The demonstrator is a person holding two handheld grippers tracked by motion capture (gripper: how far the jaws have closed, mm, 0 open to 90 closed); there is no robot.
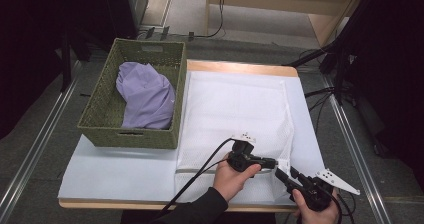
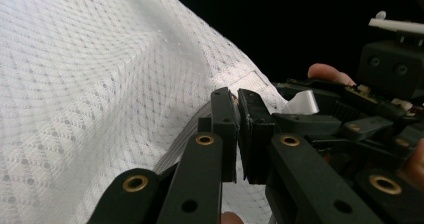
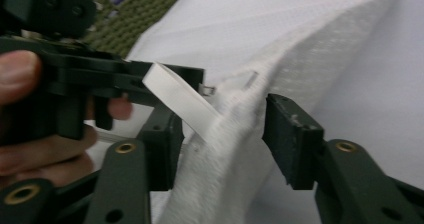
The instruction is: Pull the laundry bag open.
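Observation:
A white mesh laundry bag [image 1: 235,109] lies flat on the table with its zipper edge along the near side. My left gripper [image 1: 272,161] is shut on the small metal zipper pull [image 3: 208,89] at the bag's near right corner; in the left gripper view the jaws [image 2: 236,96] stand pressed together over it. My right gripper [image 1: 284,173] sits just right of it, open. Its pads straddle the lifted bag corner [image 3: 235,114] without pressing on it. A white ribbon tab [image 3: 175,101] sticks out from that corner.
A green woven basket [image 1: 105,104] stands at the table's left rear and holds a lavender garment [image 1: 145,96]. A pale mat [image 1: 115,171] covers the tabletop. Dark stands and cables [image 1: 345,59] crowd the floor to the right.

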